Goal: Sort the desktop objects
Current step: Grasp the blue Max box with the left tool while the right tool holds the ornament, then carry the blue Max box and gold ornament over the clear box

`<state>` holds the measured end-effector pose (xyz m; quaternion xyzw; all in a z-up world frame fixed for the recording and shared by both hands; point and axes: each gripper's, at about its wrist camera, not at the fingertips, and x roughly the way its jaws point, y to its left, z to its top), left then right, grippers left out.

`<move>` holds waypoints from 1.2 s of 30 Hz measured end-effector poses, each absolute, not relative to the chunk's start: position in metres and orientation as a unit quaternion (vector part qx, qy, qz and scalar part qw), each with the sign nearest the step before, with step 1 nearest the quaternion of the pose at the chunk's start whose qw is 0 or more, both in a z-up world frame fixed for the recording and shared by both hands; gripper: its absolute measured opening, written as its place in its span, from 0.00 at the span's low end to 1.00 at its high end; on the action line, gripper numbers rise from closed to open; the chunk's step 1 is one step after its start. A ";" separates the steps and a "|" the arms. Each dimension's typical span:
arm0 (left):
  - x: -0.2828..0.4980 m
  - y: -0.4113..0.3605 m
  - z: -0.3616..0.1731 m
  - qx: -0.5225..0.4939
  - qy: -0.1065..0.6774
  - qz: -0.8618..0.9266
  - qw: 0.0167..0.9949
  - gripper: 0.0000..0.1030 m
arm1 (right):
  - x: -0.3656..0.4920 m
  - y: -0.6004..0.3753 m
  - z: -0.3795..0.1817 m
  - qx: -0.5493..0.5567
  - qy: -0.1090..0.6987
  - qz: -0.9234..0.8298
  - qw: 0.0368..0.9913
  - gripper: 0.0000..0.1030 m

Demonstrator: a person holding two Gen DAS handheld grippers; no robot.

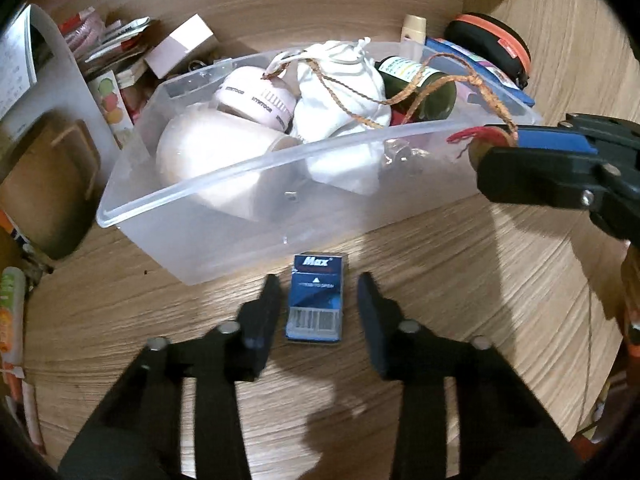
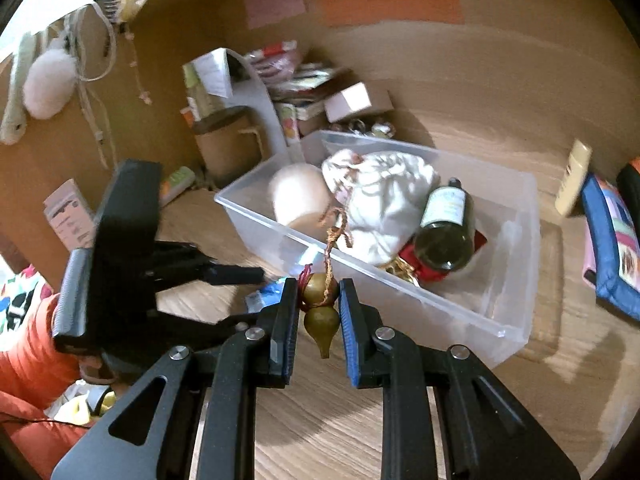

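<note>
A small blue staple box (image 1: pixel 314 300) lies flat on the wooden desk, just in front of a clear plastic bin (image 1: pixel 280 156). My left gripper (image 1: pixel 319 278) straddles the box, with a thin gap at each pad, so it stands open. My right gripper (image 2: pixel 318 292) is shut on a golden gourd pendant (image 2: pixel 320 320). The pendant's braided cord (image 2: pixel 330 240) rises towards the bin (image 2: pixel 400 292). In the left wrist view the right gripper (image 1: pixel 496 152) hovers by the bin's right end, and the cord (image 1: pixel 400 100) trails across the contents. Inside lie a white pouch (image 2: pixel 384 200), a dark bottle (image 2: pixel 444 232) and a cream cone (image 2: pixel 300 196).
A black and orange case (image 1: pixel 492 44), a blue pouch (image 1: pixel 480 64) and a cream tube (image 1: pixel 414 30) sit behind the bin on the right. Boxes and papers (image 1: pixel 120 60) crowd the back left, beside a brown cylinder (image 1: pixel 48 184). A person's orange sleeve (image 2: pixel 32 360) is at the lower left.
</note>
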<state>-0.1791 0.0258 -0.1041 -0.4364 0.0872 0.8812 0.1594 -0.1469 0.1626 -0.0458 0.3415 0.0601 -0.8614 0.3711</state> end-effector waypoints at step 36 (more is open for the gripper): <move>-0.172 0.003 0.000 -0.312 0.053 0.930 0.185 0.25 | -0.184 0.203 -0.014 0.316 0.024 -0.900 0.298 0.17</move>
